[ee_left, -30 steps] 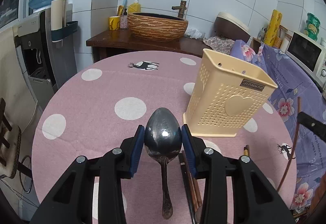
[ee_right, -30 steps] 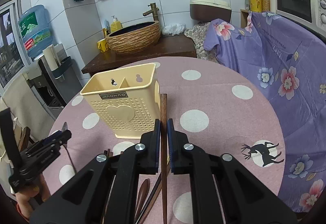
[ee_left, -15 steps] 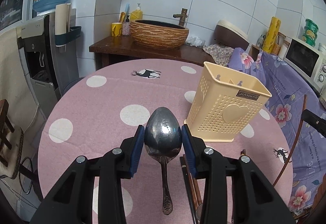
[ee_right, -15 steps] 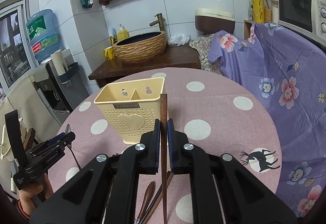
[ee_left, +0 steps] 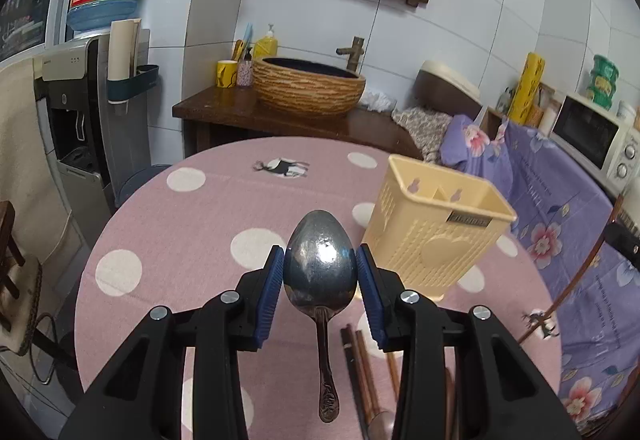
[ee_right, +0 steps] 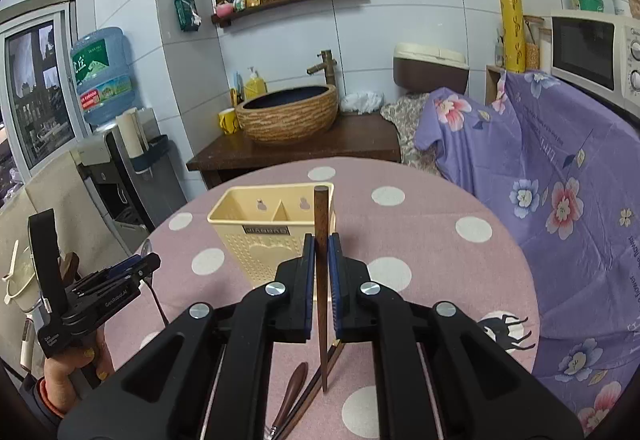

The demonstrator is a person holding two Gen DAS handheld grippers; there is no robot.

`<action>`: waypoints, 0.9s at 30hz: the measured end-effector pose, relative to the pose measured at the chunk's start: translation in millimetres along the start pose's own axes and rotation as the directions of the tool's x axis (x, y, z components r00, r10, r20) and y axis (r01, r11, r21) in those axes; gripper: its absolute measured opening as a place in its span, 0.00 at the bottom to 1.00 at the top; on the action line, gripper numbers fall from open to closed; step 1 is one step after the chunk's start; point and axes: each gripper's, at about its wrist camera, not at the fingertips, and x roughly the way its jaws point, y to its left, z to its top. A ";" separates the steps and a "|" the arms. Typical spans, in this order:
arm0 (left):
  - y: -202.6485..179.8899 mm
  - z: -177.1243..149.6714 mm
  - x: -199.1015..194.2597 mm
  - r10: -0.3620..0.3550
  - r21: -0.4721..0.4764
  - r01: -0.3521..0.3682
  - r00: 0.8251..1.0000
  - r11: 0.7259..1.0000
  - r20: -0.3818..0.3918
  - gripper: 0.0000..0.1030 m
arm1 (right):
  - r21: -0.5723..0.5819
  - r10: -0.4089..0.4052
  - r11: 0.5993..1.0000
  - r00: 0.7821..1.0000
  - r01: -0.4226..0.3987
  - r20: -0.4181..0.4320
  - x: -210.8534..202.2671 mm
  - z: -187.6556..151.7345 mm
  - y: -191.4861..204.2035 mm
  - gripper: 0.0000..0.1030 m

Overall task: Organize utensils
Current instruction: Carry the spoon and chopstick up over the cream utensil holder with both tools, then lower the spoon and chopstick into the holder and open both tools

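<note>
The left gripper (ee_left: 320,276) clamps the bowl of a tarnished steel spoon (ee_left: 320,260) between its blue pads, handle hanging down toward the hand. The right gripper (ee_right: 321,272) is closed tight on a dark brown wooden chopstick (ee_right: 321,224), which stands nearly upright with its blunt end just ahead of the fingertips. Both utensils are lifted clear of the pink polka-dot tablecloth (ee_left: 192,232).

The task looks to be at an early stage: two utensils are picked up, neither is stowed yet. The pale yellow perforated plastic utensil holder (ee_right: 276,236) stands directly ahead of the right gripper and ahead and to the right of the left one. A divider splits it into two compartments, and as far as its open top shows, both appear empty, though the bottoms are hidden.

Left on the cloth, below and just behind the fingers of both grippers, lie more brown chopsticks (ee_left: 360,368) and what seems to be a wooden-handled utensil (ee_right: 292,392). These remain to be collected after the held spoon and chopstick go into the holder.
</note>
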 end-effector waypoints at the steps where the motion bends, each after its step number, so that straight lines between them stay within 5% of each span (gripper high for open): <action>1: -1.1 5.5 -2.3 -0.011 -0.007 0.011 1.000 1.000 0.008 0.36 | -0.008 0.004 1.000 1.000 -0.004 0.004 -2.2 3.9 1.6 0.07; 7: -21.1 48.8 -18.5 -0.075 -0.009 0.076 0.995 0.997 0.071 0.36 | -0.024 0.046 0.999 0.998 -0.045 0.031 -18.3 39.7 11.1 0.07; 17: -69.7 140.9 -20.4 -0.114 0.006 0.116 0.966 0.993 0.234 0.36 | -0.003 0.066 0.998 0.979 -0.067 0.193 -44.3 145.8 29.9 0.07; 22: -79.0 150.6 11.9 -0.109 -0.006 0.115 0.955 0.993 0.275 0.36 | 0.018 0.031 0.999 0.974 -0.036 0.227 -25.0 164.6 30.6 0.07; 27: -73.3 126.8 45.5 -0.079 -0.011 0.085 0.960 0.996 0.268 0.36 | 0.021 0.004 1.000 0.981 -0.008 0.194 10.0 146.6 24.9 0.07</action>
